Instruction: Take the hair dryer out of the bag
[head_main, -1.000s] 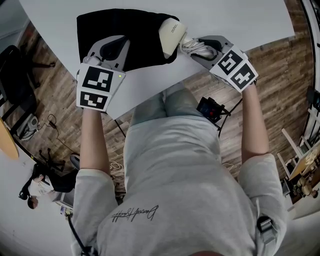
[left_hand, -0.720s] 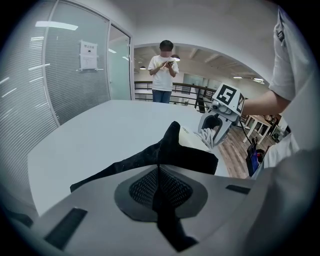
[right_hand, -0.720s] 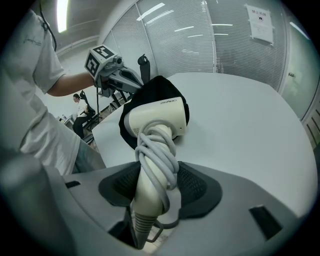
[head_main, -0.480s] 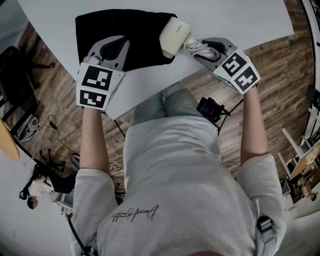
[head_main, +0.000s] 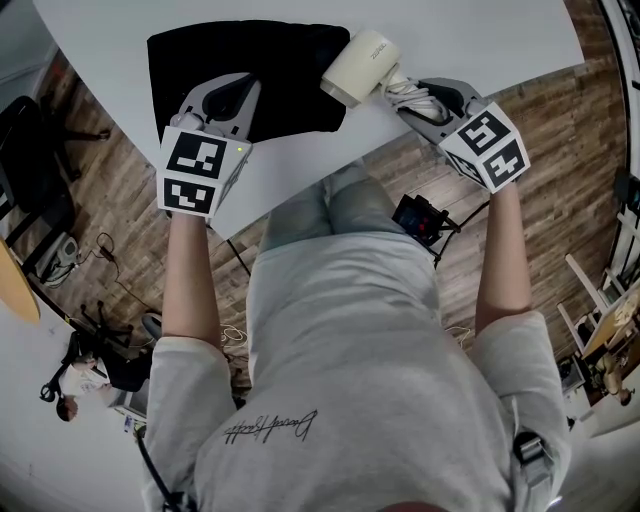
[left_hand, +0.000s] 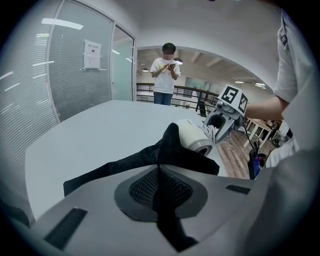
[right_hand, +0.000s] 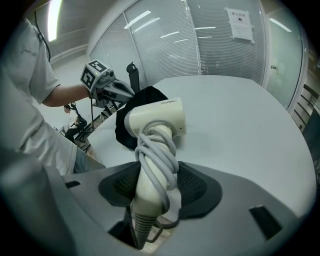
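Left gripper (left_hand: 159, 186) jaws pinched on black bag (left_hand: 172, 150) fabric, over white table (left_hand: 95, 132). Cream hair dryer (left_hand: 194, 138) just beyond bag, right gripper (left_hand: 214, 129) at its handle. Person (left_hand: 164, 75) standing beyond table.

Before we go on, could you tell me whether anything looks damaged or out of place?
Nothing stands out. The right gripper holds the hair dryer by its cord-wrapped handle, and the left gripper pinches the black bag on the table.

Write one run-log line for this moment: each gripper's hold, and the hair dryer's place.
left gripper: shut on black fabric bag | right gripper: shut on cream plastic hair dryer, at cord-wrapped handle | dryer: outside bag, beside its edge
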